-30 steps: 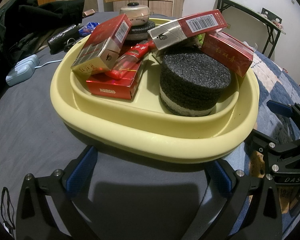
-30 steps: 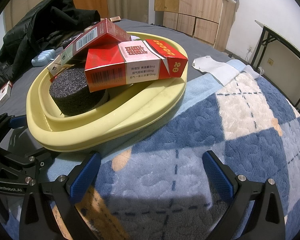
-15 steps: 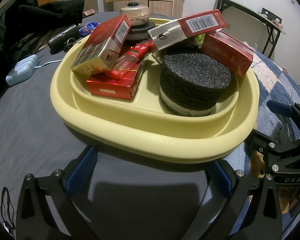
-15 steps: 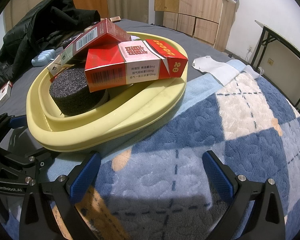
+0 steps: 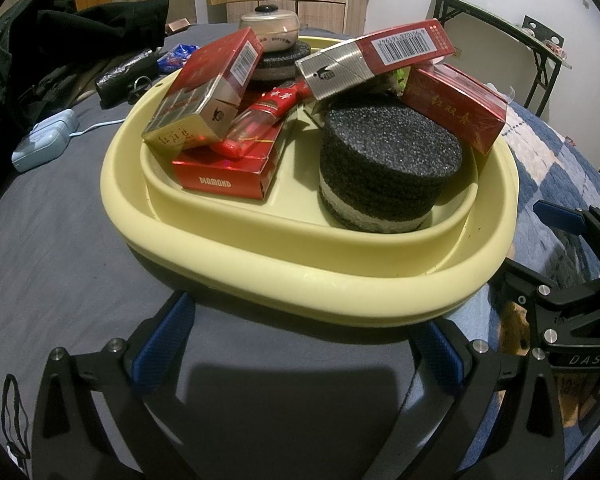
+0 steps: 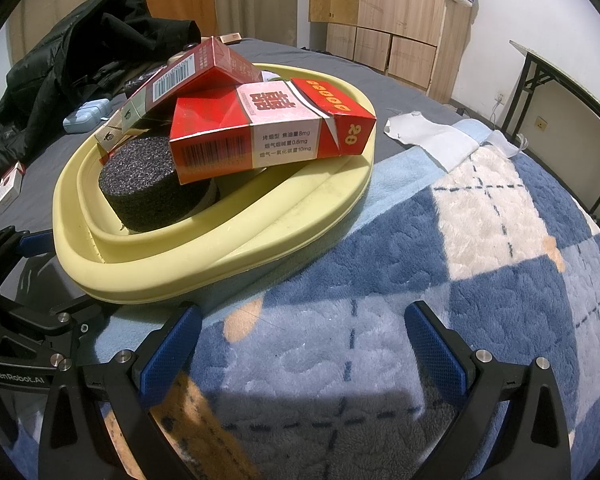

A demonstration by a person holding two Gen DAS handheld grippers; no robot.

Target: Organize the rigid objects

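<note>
A pale yellow tray [image 5: 300,284] sits on the bed, also in the right wrist view [image 6: 204,276]. It holds several red cigarette packs, one marked DIAMOND [image 5: 224,178], a black foam cylinder [image 5: 388,168], a red lighter [image 5: 256,120] and a cream round case [image 5: 270,28] on a second foam disc. A red and white pack [image 6: 268,132] lies on top in the right wrist view. My left gripper [image 5: 296,344] is open and empty just in front of the tray. My right gripper [image 6: 304,340] is open and empty over the blanket, beside the tray.
A blue and white checked blanket [image 6: 480,280] covers the right side. A dark jacket [image 6: 84,52], a light blue case [image 5: 44,146], a small pack [image 6: 10,182] and a white cloth [image 6: 428,132] lie on the grey sheet. A folding table [image 5: 500,20] stands behind.
</note>
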